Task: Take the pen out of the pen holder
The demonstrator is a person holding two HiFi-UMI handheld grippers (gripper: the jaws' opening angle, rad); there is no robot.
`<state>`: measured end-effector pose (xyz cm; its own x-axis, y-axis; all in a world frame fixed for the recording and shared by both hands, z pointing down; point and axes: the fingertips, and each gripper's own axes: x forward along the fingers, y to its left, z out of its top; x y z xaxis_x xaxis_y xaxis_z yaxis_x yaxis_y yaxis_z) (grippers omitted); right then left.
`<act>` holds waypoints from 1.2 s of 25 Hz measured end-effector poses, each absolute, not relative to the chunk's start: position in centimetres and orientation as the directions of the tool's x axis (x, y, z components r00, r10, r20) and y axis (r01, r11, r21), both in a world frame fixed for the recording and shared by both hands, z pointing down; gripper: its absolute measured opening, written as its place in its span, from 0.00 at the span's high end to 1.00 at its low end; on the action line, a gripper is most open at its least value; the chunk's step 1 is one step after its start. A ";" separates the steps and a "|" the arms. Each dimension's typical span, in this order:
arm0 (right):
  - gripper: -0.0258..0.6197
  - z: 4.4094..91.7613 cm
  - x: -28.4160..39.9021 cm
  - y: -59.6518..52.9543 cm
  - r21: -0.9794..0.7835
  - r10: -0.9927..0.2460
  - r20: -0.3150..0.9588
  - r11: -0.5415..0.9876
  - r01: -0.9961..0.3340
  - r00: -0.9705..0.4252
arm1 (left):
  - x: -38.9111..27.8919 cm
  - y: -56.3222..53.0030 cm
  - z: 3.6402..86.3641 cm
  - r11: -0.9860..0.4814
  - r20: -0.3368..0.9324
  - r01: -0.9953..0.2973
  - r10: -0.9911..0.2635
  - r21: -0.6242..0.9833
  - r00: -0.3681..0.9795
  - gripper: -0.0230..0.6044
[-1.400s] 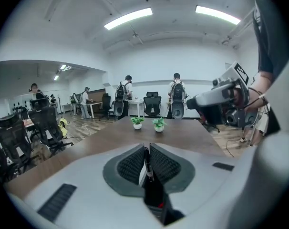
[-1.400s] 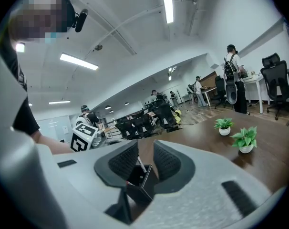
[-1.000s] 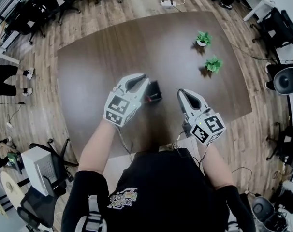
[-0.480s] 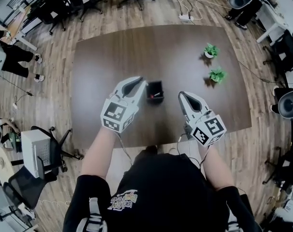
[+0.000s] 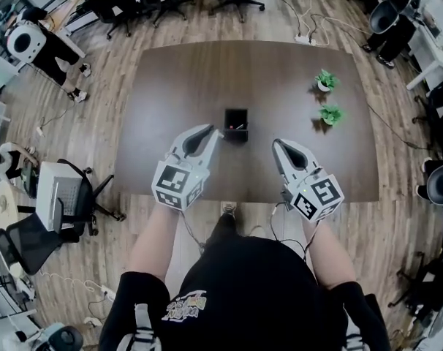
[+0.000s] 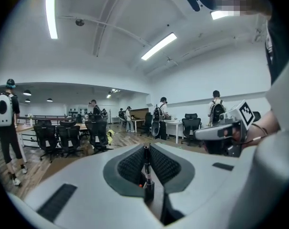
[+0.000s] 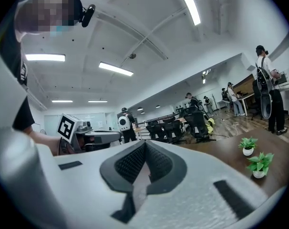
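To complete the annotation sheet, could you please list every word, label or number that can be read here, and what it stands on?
No text here can be read.
Shirt print: coloured lettering, too blurred to read.
Marker cubes: square code patterns only, no letters or numbers.
Pen: no print can be made out.

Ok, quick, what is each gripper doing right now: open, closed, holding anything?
Left gripper: closed on the pen.
Right gripper: closed, nothing between its jaws.
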<state>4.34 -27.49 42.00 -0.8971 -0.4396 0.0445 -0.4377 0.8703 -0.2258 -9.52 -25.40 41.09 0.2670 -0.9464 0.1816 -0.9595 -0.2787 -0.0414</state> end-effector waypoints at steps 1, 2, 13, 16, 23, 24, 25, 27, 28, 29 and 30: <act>0.95 42.0 4.8 -26.8 -0.222 -0.427 0.043 0.877 -0.426 -0.903 | -9.0 -24.4 41.1 -0.260 0.183 -0.965 -0.951 -0.039 0.249 0.91; 0.95 42.1 5.4 -26.2 -0.217 -0.414 0.045 0.884 -0.413 -0.909 | -8.5 -23.4 41.2 -0.240 0.187 -0.970 -0.955 -0.037 0.229 0.91; 0.95 42.9 5.9 -20.8 -0.242 -0.298 0.036 0.924 -0.298 -0.954 | -6.4 -13.4 41.6 -0.096 0.233 -0.995 -0.969 -0.028 0.087 0.91; 0.95 43.3 4.0 -18.6 -0.252 -0.275 0.037 0.928 -0.275 -0.961 | -7.6 -10.9 41.6 -0.079 0.232 -0.997 -0.970 -0.026 0.071 0.91; 0.95 44.0 -0.4 -12.9 -0.251 -0.284 0.062 0.924 -0.290 -0.957 | -11.2 -5.1 42.4 -0.092 0.218 -0.996 -0.972 -0.002 0.090 0.91; 0.95 44.0 -1.0 -12.0 -0.248 -0.292 0.066 0.922 -0.299 -0.954 | -11.8 -4.3 42.4 -0.100 0.213 -0.995 -0.972 0.000 0.097 0.91; 0.95 43.9 -1.7 -11.0 -0.245 -0.300 0.069 0.919 -0.308 -0.951 | -12.4 -3.4 42.4 -0.109 0.210 -0.994 -0.972 0.001 0.107 0.91; 0.95 43.4 -3.0 -8.6 -0.236 -0.322 0.072 0.914 -0.330 -0.944 | -13.8 -1.5 42.2 -0.136 0.204 -0.991 -0.970 0.003 0.134 0.91; 0.95 43.1 -3.7 -7.4 -0.231 -0.335 0.072 0.911 -0.343 -0.939 | -14.4 -0.5 42.0 -0.153 0.200 -0.988 -0.968 0.005 0.151 0.91; 0.95 42.8 -4.2 -6.3 -0.225 -0.350 0.072 0.906 -0.357 -0.934 | -15.0 0.3 41.9 -0.171 0.196 -0.985 -0.966 0.006 0.169 0.91; 0.95 42.6 -4.6 -5.2 -0.220 -0.368 0.071 0.901 -0.374 -0.927 | -15.5 1.1 41.8 -0.191 0.191 -0.982 -0.963 0.006 0.188 0.91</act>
<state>-4.60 -5.24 42.57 -0.9272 -0.3678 0.0708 -0.3742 0.9008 -0.2204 -15.49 1.15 41.75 0.1884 -0.9633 0.1914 -0.9816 -0.1907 0.0064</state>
